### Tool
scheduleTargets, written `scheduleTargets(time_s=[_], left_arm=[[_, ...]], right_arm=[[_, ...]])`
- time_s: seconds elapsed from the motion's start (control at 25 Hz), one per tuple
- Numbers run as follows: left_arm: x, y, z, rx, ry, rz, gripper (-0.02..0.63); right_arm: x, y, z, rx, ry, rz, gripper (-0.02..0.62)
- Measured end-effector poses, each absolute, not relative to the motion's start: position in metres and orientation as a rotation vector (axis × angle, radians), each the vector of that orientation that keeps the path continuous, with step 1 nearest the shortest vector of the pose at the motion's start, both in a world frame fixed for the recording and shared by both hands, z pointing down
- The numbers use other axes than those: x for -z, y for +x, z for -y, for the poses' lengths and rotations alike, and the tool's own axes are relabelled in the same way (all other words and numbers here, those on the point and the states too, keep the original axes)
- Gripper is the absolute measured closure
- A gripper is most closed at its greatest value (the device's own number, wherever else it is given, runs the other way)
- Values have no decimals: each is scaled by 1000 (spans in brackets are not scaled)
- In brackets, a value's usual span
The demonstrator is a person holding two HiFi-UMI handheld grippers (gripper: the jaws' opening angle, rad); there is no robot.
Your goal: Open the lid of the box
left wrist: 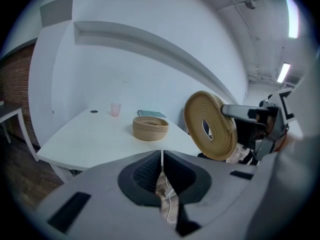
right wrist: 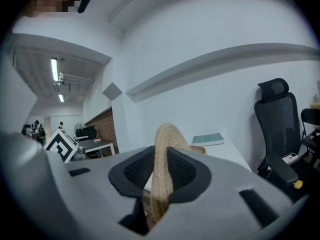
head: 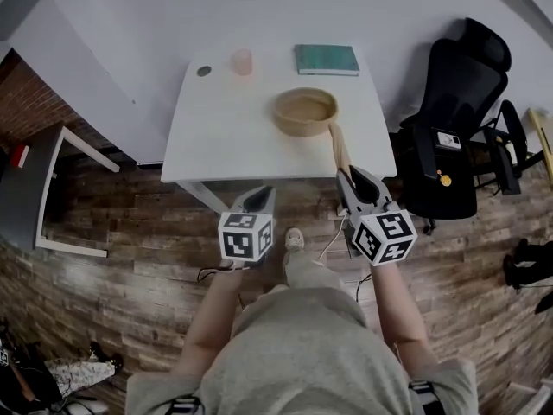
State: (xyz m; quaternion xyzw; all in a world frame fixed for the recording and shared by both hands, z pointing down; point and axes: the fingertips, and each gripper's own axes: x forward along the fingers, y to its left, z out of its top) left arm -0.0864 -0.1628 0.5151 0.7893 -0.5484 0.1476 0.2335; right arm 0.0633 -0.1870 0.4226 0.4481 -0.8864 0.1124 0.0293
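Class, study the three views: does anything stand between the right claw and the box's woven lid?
Nothing visible does. The right claw is shut directly on the rim of the lid, holding it on edge, clear of the open box on the table.

A person wears a grey short-sleeved T-shirt [head: 298, 361] and grey trousers [head: 307, 275], with one pale shoe [head: 295, 239] showing at the centre of the head view. Dark harness straps [head: 177, 402] with white markings sit on both shoulders along the lower edge. The hand-held tools are light grey and wedge-shaped. The left gripper [head: 262, 194] and the right gripper [head: 352, 176] each carry a white cube printed with black square markers [head: 246, 236]. Up close, black ribbed pads [left wrist: 145, 173] line the moulded grey jaws, flanked by narrow dark slots [left wrist: 75, 204].
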Motion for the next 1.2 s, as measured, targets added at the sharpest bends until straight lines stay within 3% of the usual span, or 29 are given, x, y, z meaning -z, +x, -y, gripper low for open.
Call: scheduleTargets(time_s=[0.56, 1.2], left_arm=[[-485, -74, 47, -326, 2184, 1513, 592], [-451, -72, 28, -250, 2214, 1549, 592]], right_arm=[[-417, 65, 69, -442, 1372, 2795, 515], [-412, 67, 43, -474, 1315, 2824, 515]])
